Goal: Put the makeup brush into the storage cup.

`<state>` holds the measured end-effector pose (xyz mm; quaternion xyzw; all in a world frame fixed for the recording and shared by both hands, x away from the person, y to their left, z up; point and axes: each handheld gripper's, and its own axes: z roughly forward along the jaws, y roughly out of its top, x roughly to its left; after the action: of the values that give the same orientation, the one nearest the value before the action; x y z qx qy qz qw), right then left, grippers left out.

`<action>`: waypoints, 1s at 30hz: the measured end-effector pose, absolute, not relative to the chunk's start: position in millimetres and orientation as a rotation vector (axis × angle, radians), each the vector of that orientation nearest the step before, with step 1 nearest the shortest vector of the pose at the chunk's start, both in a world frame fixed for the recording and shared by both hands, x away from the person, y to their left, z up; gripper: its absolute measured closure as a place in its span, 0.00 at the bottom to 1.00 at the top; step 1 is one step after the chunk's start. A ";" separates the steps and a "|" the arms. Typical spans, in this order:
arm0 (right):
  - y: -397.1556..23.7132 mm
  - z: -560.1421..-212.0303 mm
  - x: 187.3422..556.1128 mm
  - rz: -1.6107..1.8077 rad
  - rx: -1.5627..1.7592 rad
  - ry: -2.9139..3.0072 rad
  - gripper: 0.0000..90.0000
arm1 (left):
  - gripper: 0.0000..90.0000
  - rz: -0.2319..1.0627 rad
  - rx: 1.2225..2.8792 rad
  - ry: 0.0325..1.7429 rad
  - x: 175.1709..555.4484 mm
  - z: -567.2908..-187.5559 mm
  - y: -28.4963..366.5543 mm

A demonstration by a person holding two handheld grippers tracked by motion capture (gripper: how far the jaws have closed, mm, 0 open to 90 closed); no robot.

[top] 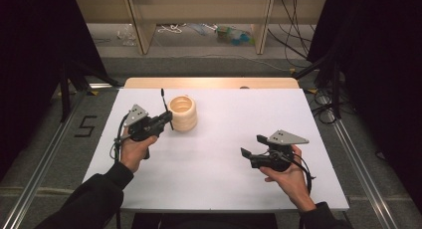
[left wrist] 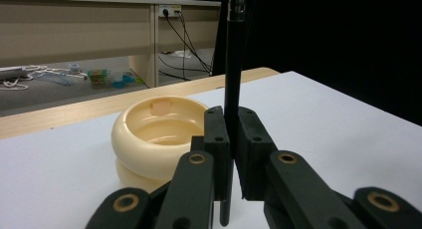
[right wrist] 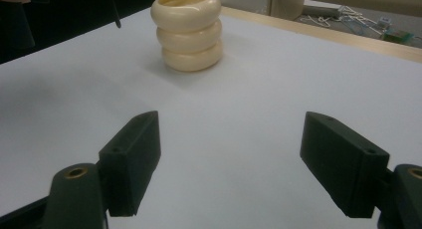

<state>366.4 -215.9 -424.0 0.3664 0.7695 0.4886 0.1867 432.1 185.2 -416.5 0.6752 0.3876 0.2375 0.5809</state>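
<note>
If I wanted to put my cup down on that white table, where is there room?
Bare stretches: the middle of the white table between the two claws, and the far right corner beyond the right claw. It is crowded at far left, where the left claw holds a black stick beside the cream holder.

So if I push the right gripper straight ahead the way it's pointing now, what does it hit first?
Bare white table first. The right gripper, jaws open, looks toward the cream ringed holder, which stands left of its centre line, so it probably passes just beside it, though depth is hard to judge.
</note>
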 end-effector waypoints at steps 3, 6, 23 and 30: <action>-218.4 -424.1 364.1 1.357 1.035 2.170 0.28 | 0.94 0.563 1.570 0.909 436.2 -413.6 185.4; -219.7 -425.4 362.1 1.373 1.022 2.156 0.28 | 0.94 0.567 1.566 0.917 439.7 -412.8 184.8; -224.3 -427.9 356.1 1.392 1.031 2.148 0.28 | 0.94 0.577 1.572 0.923 461.3 -404.7 177.0; -225.1 -428.9 354.7 1.395 1.030 2.146 0.28 | 0.94 0.590 1.578 0.931 470.6 -402.5 175.3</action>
<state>354.7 -225.1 -428.9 0.3666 0.7637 0.4962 0.1900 470.6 175.3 -402.5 0.6726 0.3970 0.2515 0.5717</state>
